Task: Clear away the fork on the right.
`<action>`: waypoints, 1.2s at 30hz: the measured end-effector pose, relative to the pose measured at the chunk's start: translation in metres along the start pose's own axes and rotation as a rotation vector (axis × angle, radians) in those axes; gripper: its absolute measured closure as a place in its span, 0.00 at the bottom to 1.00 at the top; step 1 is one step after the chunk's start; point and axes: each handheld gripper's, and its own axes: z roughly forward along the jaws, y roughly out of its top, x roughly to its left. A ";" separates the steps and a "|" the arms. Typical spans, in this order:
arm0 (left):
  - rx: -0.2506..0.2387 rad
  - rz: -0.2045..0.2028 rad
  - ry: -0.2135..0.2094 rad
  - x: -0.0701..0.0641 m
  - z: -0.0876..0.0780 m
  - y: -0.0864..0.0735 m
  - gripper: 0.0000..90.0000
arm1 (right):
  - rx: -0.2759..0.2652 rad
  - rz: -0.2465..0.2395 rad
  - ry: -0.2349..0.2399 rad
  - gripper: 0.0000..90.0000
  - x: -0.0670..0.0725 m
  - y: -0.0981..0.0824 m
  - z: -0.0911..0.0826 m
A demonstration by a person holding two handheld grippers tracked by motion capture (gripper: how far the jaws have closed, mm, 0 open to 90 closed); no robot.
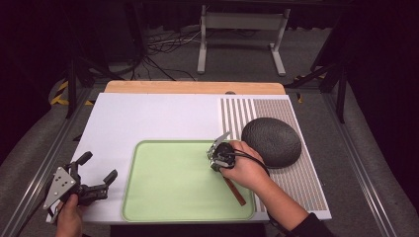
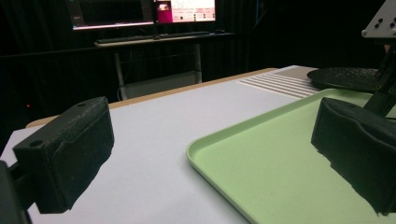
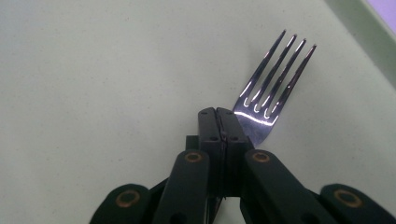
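Fork (image 3: 273, 88), a shiny metal one with four tines and a brown wooden handle (image 1: 234, 190), is being held over the pale green rectangular plastic tray (image 1: 168, 197). It is being clamped between the jaws of the right gripper (image 1: 216, 150), which are being pressed together on the neck just below the tines. In the high view the tines are being pointed toward about one o'clock, near the tray's upper right corner, while the handle is being trailed toward five o'clock under the person's right hand (image 1: 244, 170). At about three o'clock from that hand, a dark grey textured oval mat (image 1: 271, 140) is being carried by the white table (image 1: 148, 116), just beside the tray. At the tray's nine o'clock side, the left gripper (image 1: 99, 170) is being held over the table with its jaws spread wide and nothing between them. Whether the fork is being touched to the tray cannot be told.
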 end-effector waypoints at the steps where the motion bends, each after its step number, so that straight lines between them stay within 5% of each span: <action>1: 0.000 -0.001 0.000 0.000 0.000 0.000 0.00 | -0.001 0.000 -0.002 1.00 -0.001 0.000 0.000; 36: 0.002 0.000 0.000 0.000 0.000 0.000 0.00 | 0.007 0.111 -0.115 1.00 -0.033 -0.020 -0.010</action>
